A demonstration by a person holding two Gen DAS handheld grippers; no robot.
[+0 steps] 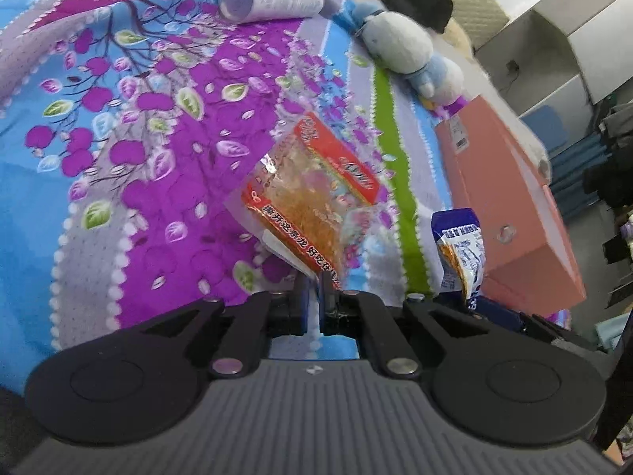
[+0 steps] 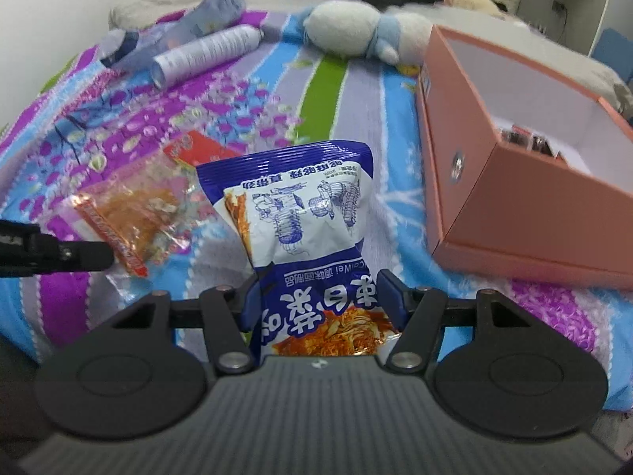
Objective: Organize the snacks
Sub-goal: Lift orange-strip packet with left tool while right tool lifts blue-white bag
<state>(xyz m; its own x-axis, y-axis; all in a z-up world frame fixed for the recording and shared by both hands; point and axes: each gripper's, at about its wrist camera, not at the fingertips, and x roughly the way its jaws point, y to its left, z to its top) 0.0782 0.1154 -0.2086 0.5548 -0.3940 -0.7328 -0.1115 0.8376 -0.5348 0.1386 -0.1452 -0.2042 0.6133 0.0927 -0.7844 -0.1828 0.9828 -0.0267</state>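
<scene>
Black linkage arms, silver pivot screws, blue jaws, ribbed grey housing.

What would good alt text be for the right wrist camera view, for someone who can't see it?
The right hand-held gripper pinches a blue and white snack packet above a floral bedspread. An open pink box sits to the right; on the left, the other hand-held gripper holds a clear orange-edged snack bag. A white cylindrical bottle and plush toy lie behind.
</scene>
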